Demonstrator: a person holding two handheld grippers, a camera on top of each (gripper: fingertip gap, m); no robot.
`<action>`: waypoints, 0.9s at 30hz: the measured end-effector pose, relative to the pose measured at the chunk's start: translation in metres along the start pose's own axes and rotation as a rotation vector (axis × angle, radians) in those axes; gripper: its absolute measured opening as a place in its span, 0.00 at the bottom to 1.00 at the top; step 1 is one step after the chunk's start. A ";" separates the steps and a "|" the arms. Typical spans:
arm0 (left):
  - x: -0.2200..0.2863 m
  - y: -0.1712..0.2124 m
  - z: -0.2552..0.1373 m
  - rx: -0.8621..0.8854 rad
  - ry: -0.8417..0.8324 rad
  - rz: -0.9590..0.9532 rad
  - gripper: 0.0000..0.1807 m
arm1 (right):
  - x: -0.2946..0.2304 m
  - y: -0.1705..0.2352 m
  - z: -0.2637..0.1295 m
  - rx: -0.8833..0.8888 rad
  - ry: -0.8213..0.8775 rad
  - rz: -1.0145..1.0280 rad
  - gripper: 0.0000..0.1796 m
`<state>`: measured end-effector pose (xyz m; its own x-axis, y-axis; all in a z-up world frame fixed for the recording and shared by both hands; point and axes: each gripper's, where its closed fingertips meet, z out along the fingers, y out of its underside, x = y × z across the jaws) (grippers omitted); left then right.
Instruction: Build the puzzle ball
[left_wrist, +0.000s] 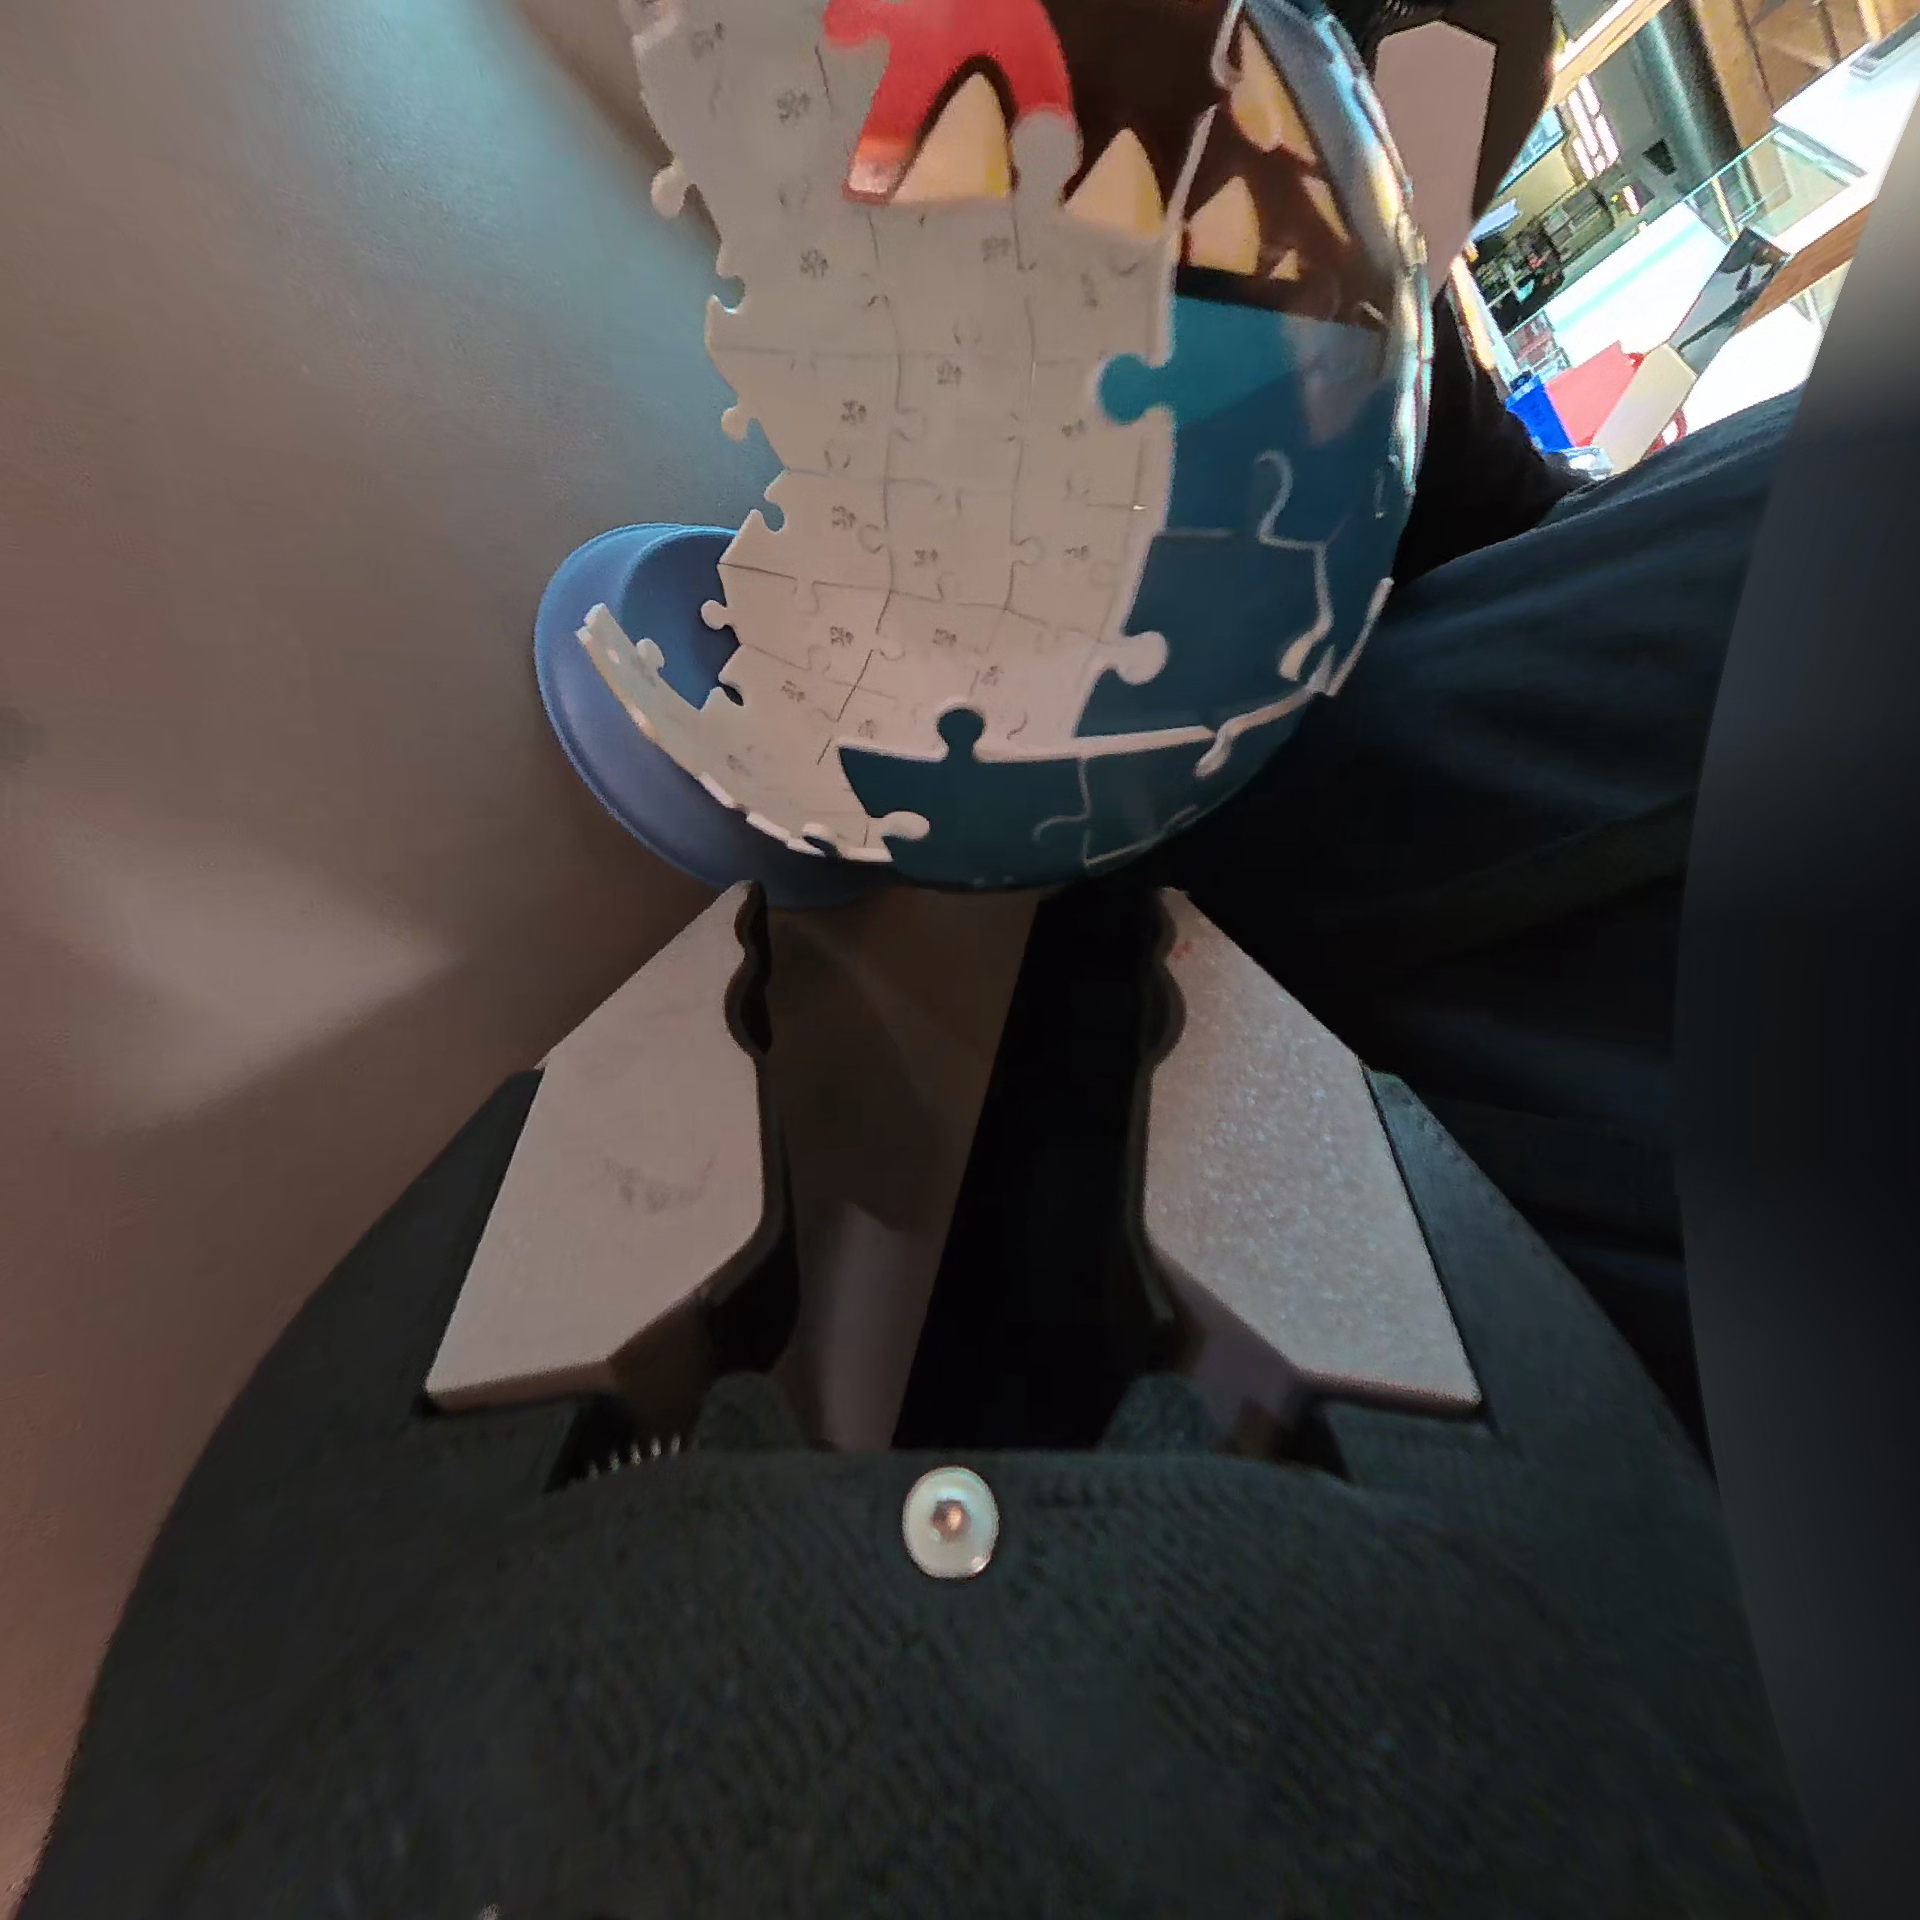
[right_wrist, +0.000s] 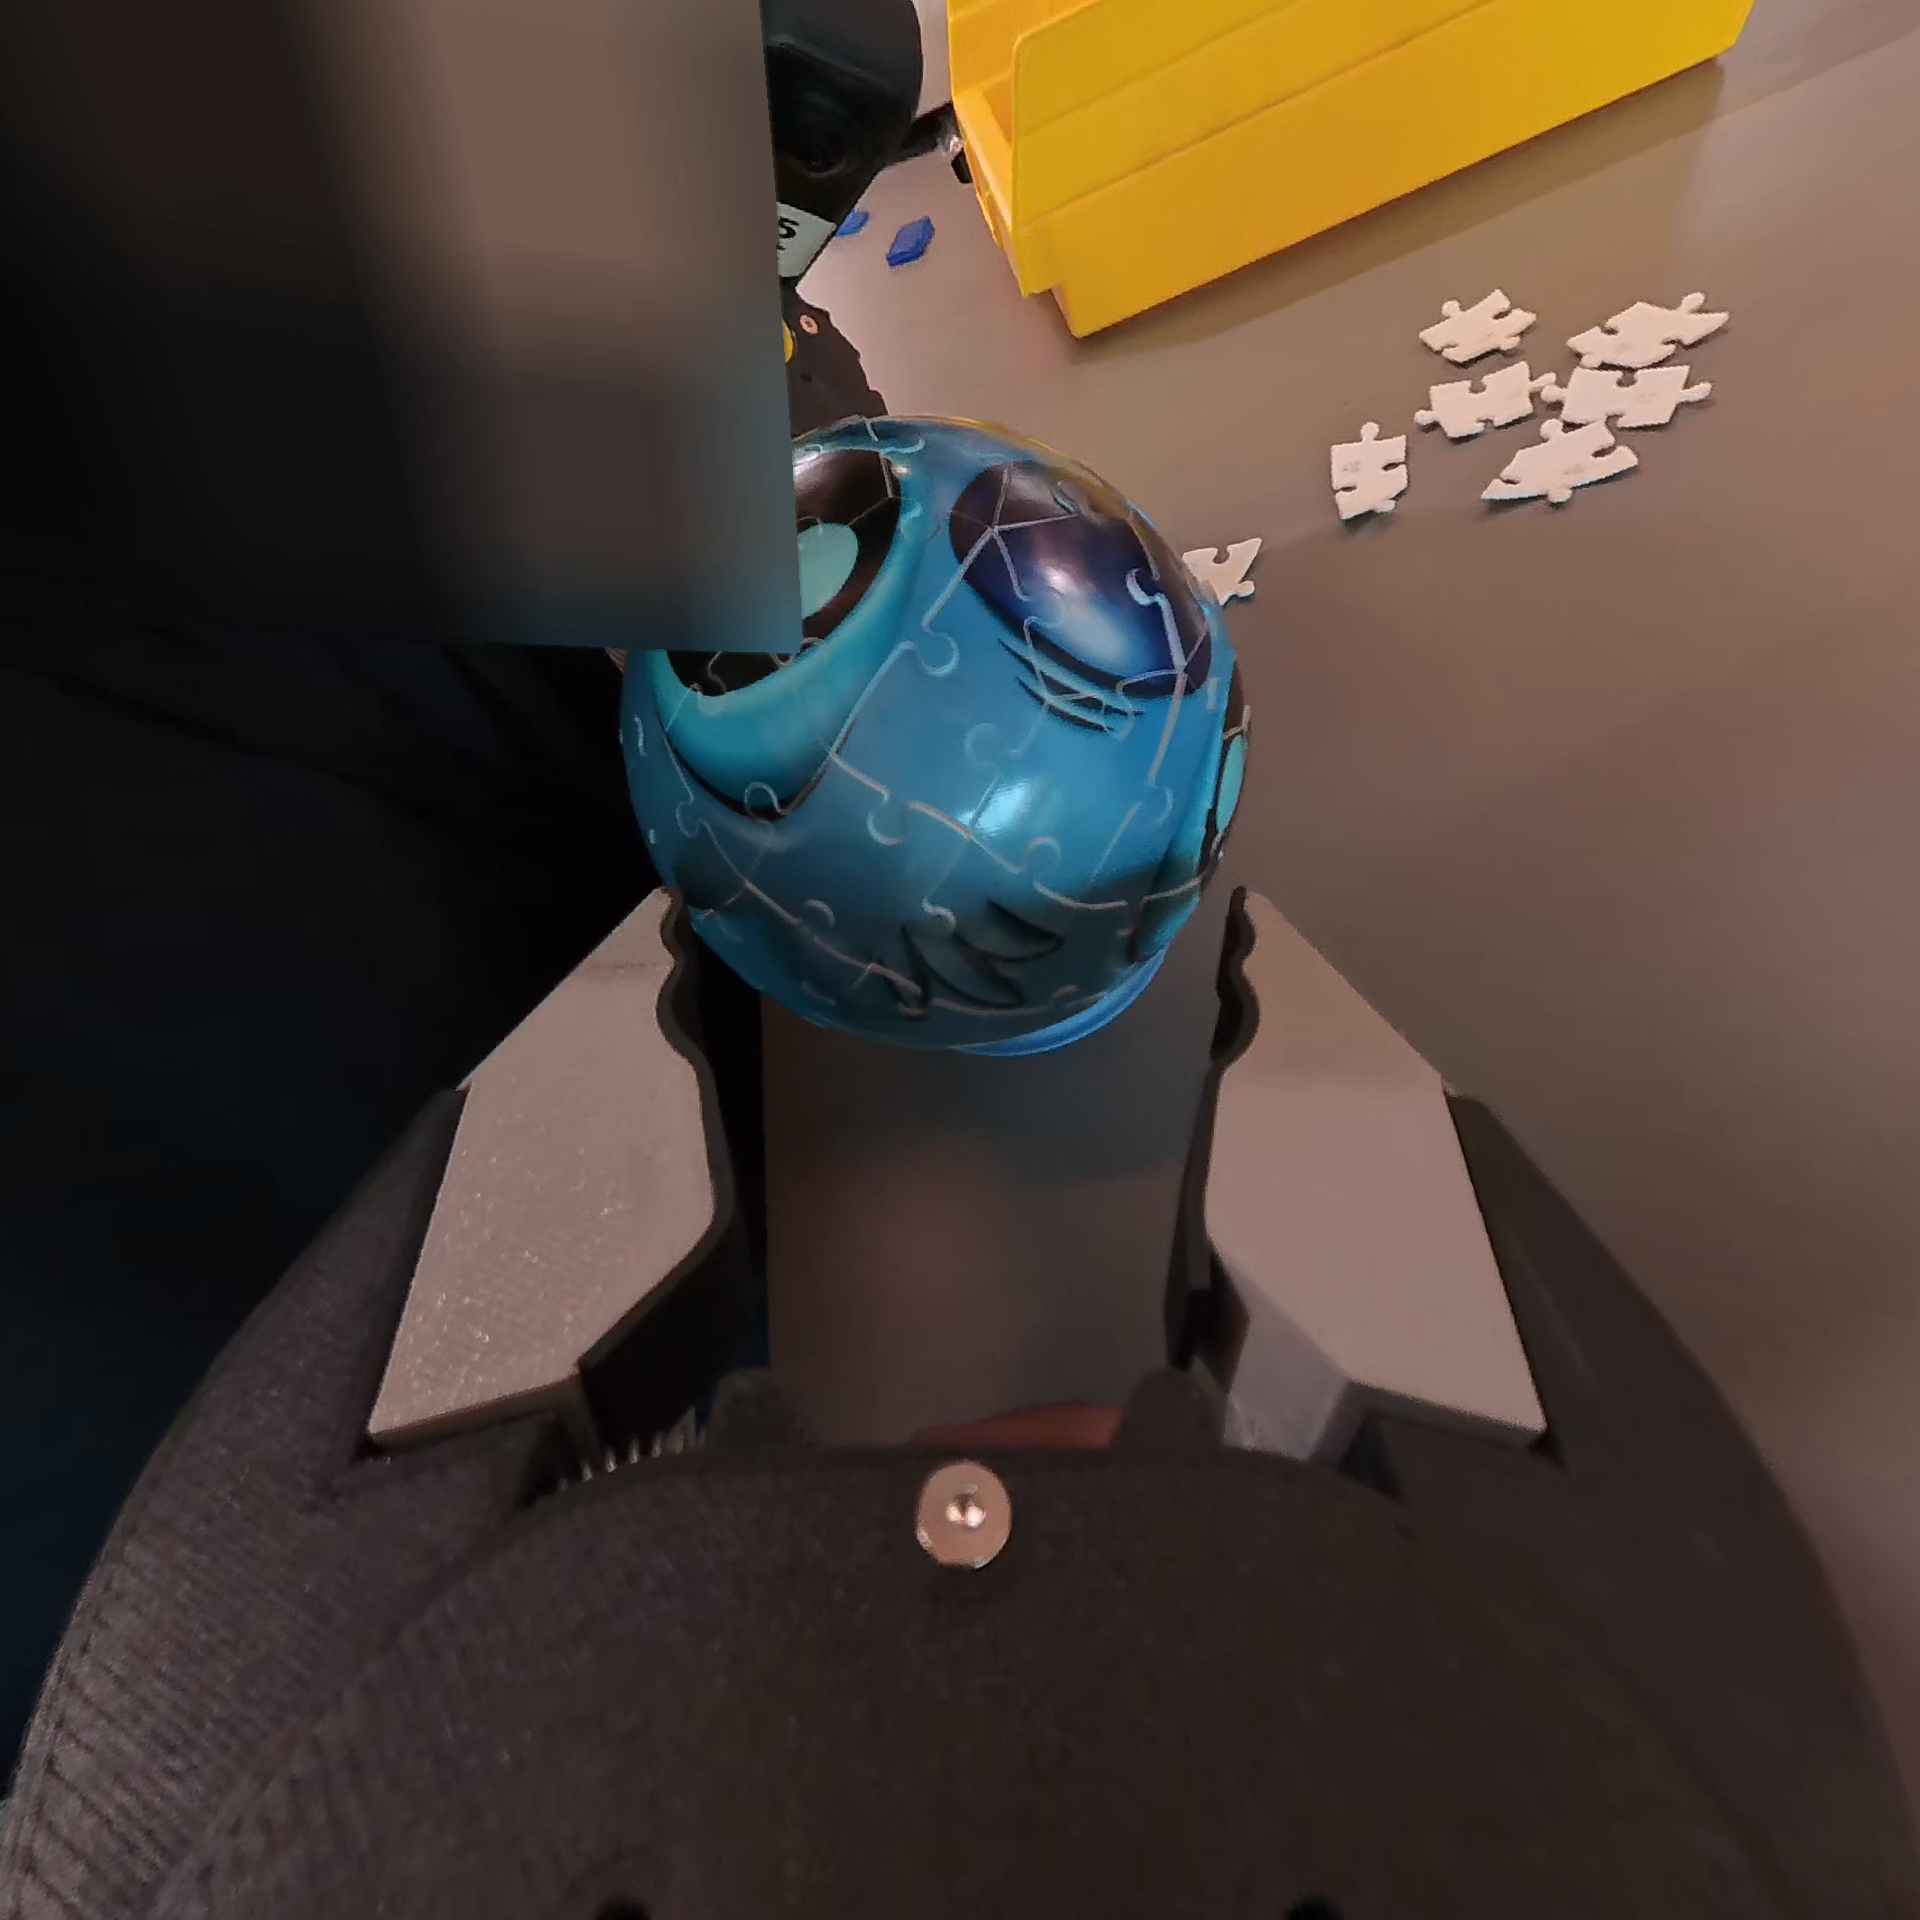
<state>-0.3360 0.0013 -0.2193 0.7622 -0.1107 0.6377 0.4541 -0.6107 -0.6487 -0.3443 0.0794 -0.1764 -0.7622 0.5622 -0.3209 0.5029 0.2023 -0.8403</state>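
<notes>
The puzzle ball (right_wrist: 935, 748) is blue and glossy and sits on a blue ring stand (right_wrist: 1049, 1039) on the grey table. My right gripper (right_wrist: 951, 909) straddles its lower half, with a fingertip against each side. In the left wrist view the ball (left_wrist: 1195, 623) shows a large open gap with the white backs of joined pieces (left_wrist: 935, 468); red and tooth-shaped print shows near its top. The stand (left_wrist: 623, 748) is at its lower left. My left gripper (left_wrist: 956, 914) is open and empty, its tips just short of the ball. A grey finger (left_wrist: 1439, 104) of the right gripper shows at the ball's far side.
Several loose white puzzle pieces (right_wrist: 1517, 405) lie on the table to the right, and one more (right_wrist: 1226, 566) lies just behind the ball. A yellow bin (right_wrist: 1299, 135) stands at the back. A person's dark clothing (left_wrist: 1558, 779) is close on the right.
</notes>
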 end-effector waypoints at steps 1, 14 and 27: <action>-0.001 0.000 -0.001 0.000 0.001 -0.005 0.39 | 0.000 0.000 0.000 0.000 0.003 0.001 0.55; -0.024 0.007 -0.033 0.035 -0.123 0.009 0.39 | 0.021 0.029 -0.042 0.069 0.087 0.107 0.52; -0.002 0.018 -0.011 0.075 -0.196 0.086 0.35 | -0.019 0.063 -0.025 -0.054 -0.183 0.060 0.50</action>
<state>-0.3346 -0.0179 -0.2282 0.8716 -0.0009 0.4902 0.4107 -0.5447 -0.7312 -0.2882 0.1019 -0.2122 -0.7891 0.4208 -0.4476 0.5669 0.2179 -0.7944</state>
